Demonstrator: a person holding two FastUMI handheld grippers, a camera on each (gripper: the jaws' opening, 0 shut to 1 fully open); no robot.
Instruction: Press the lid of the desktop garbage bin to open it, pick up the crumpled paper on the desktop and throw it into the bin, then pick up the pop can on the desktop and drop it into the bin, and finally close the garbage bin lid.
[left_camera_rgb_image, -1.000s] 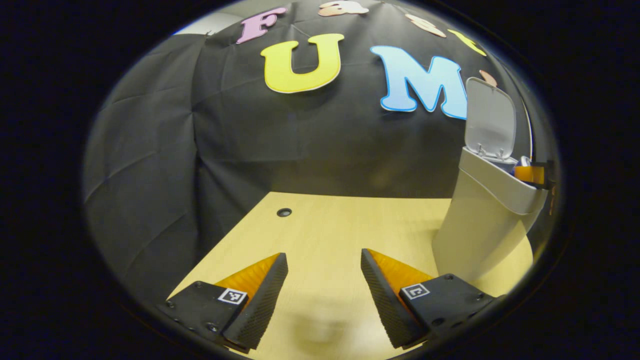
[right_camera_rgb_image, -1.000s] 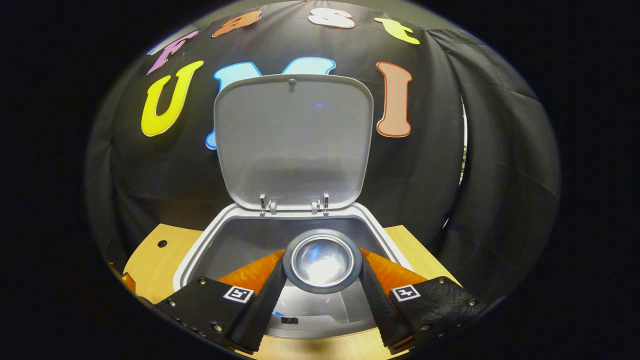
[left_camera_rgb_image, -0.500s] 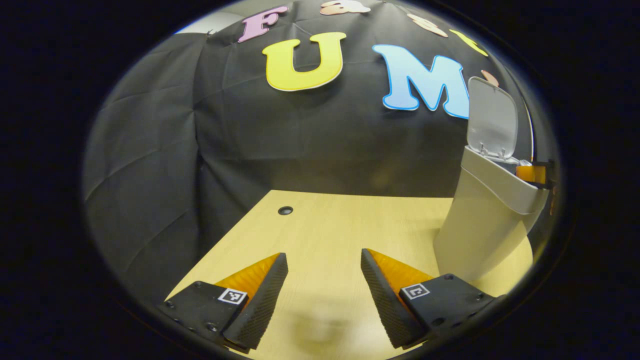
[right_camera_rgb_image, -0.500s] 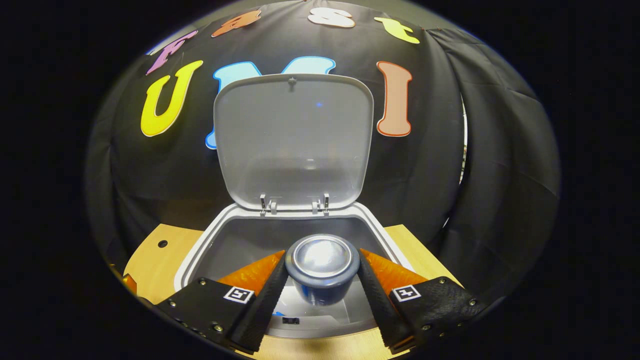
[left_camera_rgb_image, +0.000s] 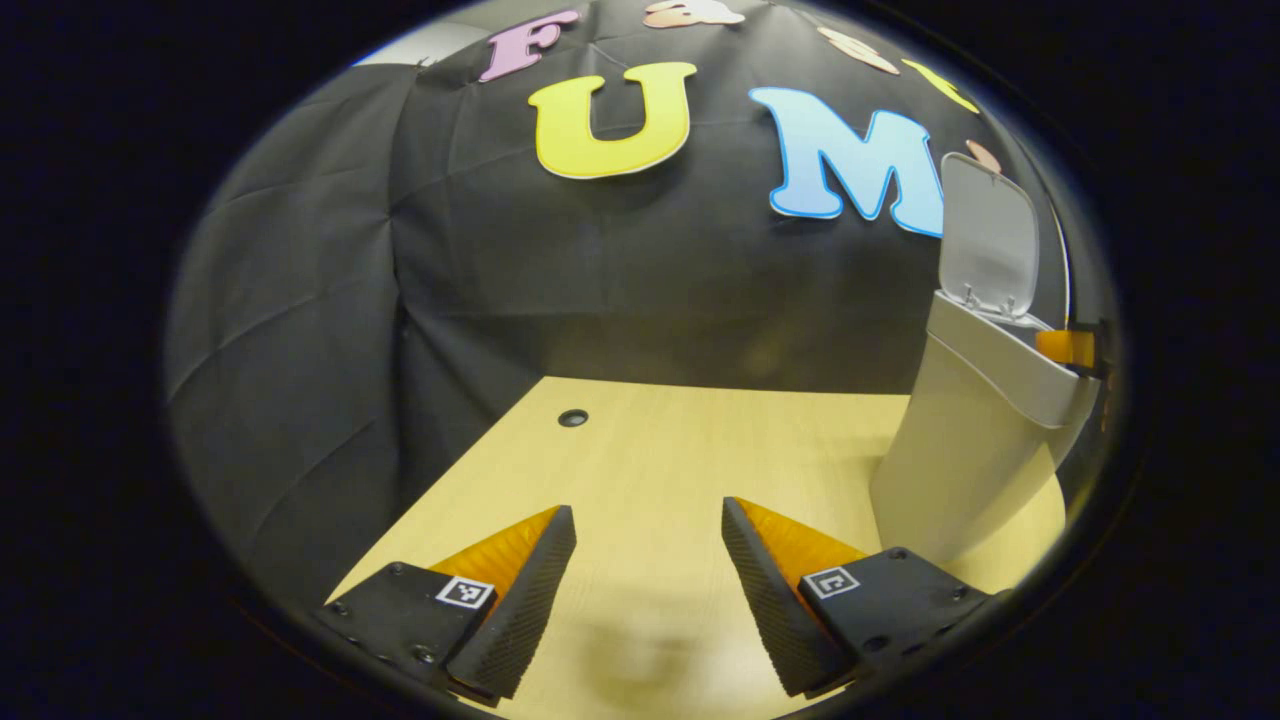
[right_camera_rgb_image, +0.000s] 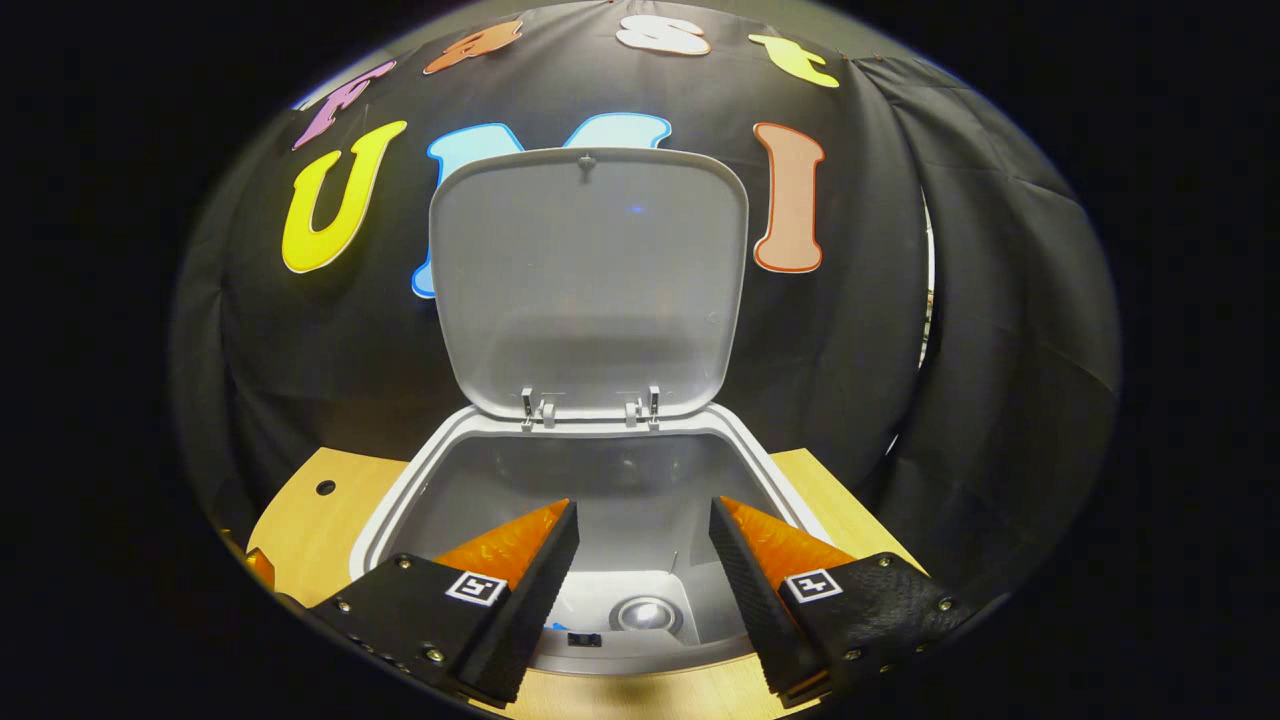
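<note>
While its lid (right_camera_rgb_image: 588, 280) stands upright, garbage bin (right_camera_rgb_image: 400, 480) holds pop can (right_camera_rgb_image: 645, 613) at bottom, right gripper (right_camera_rgb_image: 640, 560) parted and empty above, left gripper (left_camera_rgb_image: 648, 575) parted, empty over desktop (left_camera_rgb_image: 680, 450).

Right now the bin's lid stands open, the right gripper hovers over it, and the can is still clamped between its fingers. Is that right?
Not quite. In the right gripper view the can lies at the bottom of the bin, and the right gripper is open, holding nothing. The lid does stand open, with the gripper over the bin.
</note>
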